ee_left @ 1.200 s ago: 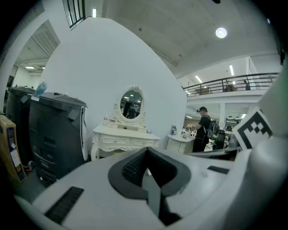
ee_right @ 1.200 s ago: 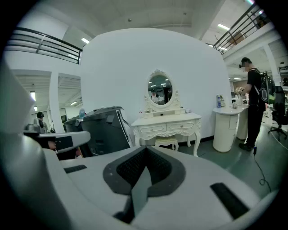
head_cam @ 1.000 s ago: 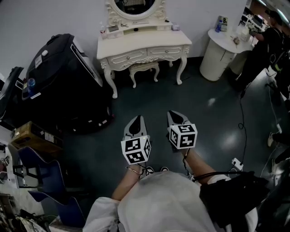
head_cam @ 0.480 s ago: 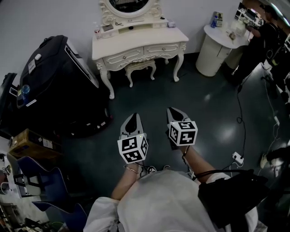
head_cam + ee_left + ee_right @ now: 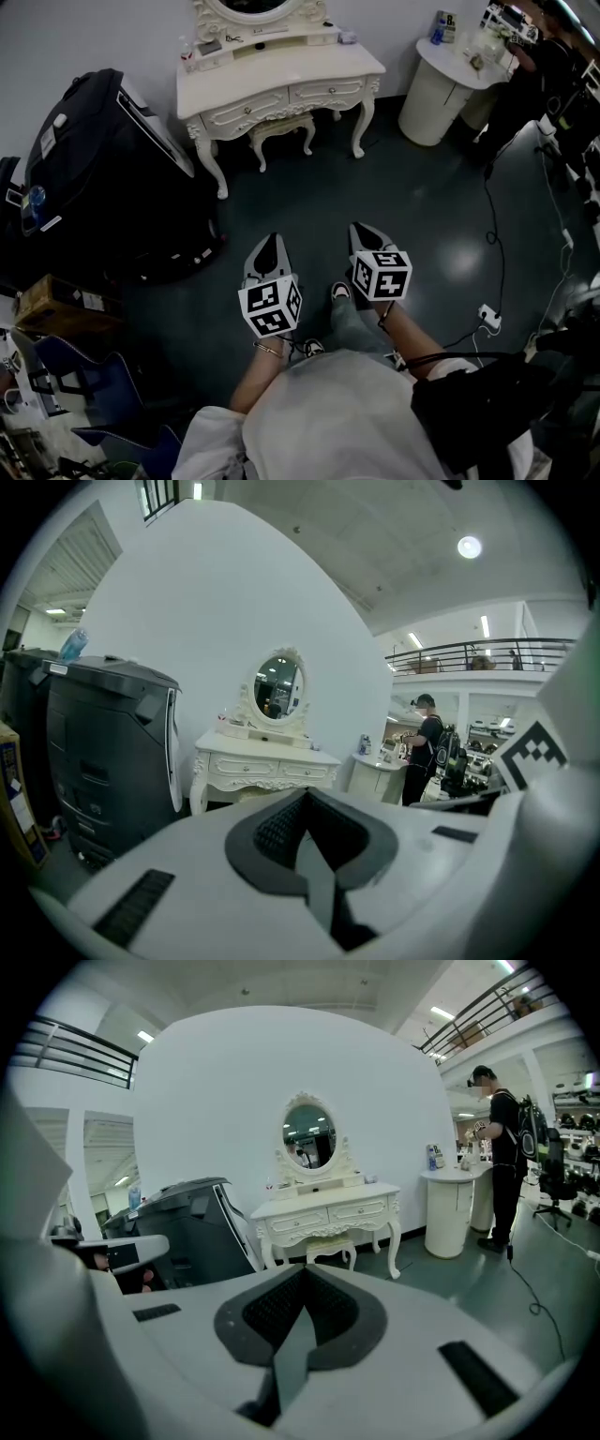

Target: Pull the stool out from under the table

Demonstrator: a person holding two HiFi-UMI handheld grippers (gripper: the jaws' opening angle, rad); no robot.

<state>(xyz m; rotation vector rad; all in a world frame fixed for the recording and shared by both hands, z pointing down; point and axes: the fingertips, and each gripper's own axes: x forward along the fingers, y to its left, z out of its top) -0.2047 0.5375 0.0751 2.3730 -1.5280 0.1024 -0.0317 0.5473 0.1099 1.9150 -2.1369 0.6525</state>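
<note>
The cream stool (image 5: 281,131) stands tucked under the white carved dressing table (image 5: 281,80) at the far wall. In the right gripper view the stool (image 5: 331,1246) shows between the table (image 5: 328,1213) legs. My left gripper (image 5: 270,246) and right gripper (image 5: 366,231) hang side by side over the dark floor, well short of the table, both pointing at it. Both are shut with nothing between the jaws. In the left gripper view the left gripper (image 5: 305,794) hides the space under the table (image 5: 267,766). The right gripper (image 5: 302,1269) shows shut as well.
A big black machine (image 5: 103,178) stands left of the table. A white round cabinet (image 5: 436,94) and a person (image 5: 534,84) are at the right. A cable and power strip (image 5: 487,317) lie on the floor at the right. A cardboard box (image 5: 56,300) sits near left.
The view has come nearer the table, which has slid up and left in the picture. A foot now shows between the grippers. Both grippers stay shut.
</note>
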